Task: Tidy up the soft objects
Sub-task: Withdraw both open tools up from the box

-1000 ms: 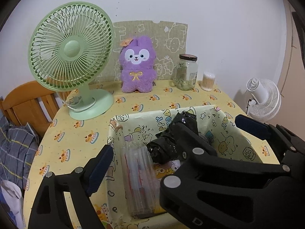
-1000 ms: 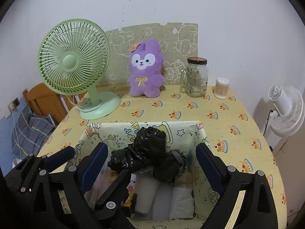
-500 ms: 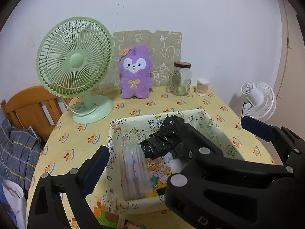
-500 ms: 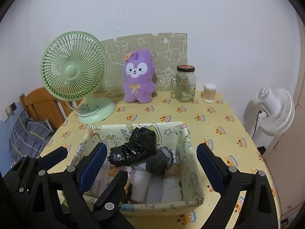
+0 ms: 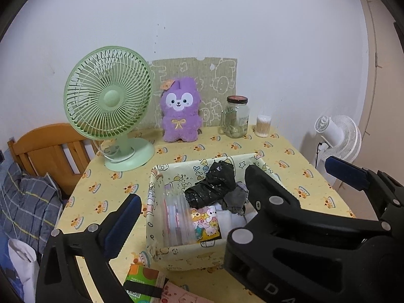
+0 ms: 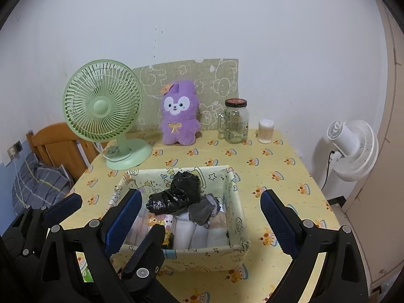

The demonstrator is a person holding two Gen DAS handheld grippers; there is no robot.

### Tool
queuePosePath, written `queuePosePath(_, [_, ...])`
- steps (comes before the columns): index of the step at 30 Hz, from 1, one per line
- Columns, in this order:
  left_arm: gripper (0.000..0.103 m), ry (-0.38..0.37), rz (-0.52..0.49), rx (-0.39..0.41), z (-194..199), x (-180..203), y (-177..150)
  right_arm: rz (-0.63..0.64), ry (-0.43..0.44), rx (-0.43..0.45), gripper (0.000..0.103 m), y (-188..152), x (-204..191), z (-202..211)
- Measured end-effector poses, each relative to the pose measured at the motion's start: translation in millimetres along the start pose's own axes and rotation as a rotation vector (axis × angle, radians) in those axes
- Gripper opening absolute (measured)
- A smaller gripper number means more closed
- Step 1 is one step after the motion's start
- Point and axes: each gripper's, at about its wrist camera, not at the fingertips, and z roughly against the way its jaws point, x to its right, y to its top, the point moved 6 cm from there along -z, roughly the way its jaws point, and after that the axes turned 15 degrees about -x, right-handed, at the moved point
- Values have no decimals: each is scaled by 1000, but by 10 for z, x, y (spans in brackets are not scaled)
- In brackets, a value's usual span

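A printed fabric basket (image 5: pixel 154 209) (image 6: pixel 236 217) stands on the yellow table. It holds a crumpled black bag (image 5: pixel 212 189) (image 6: pixel 176 197), a grey sock (image 6: pixel 204 209), white rolled cloths (image 6: pixel 199 234) and a clear packet (image 5: pixel 176 217). A purple plush bunny (image 5: pixel 179 113) (image 6: pixel 179 113) stands at the back by the wall. My left gripper (image 5: pixel 234 192) is open and empty, above the basket's near side. My right gripper (image 6: pixel 199 222) is open and empty, its jaws wide on either side of the basket.
A green desk fan (image 5: pixel 111 106) (image 6: pixel 103 108) stands back left. A glass jar (image 5: pixel 236 117) (image 6: pixel 234 121) and a cotton-swab tub (image 5: pixel 263 125) (image 6: pixel 266 131) stand back right. A green carton (image 5: pixel 144 284) lies at the near edge. A wooden chair (image 5: pixel 48 149) stands left, a white fan (image 6: pixel 353 149) right.
Both grippers have drawn back and up from the basket, which now looks smaller and farther. Both stay open and empty. The green carton has come into the left view.
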Motion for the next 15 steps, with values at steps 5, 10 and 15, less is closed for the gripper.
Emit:
queuePosePath(5, [102, -1, -4, 15, 120, 41, -63, -3, -6, 13, 97, -52, 13, 132])
queuePosePath(10, [102, -4, -3, 33, 253, 68, -134, -2, -11, 29, 97, -120, 12, 270])
queuePosePath(15, [102, -8, -3, 46, 372, 80, -215, -2, -17, 41, 97, -205, -11, 405])
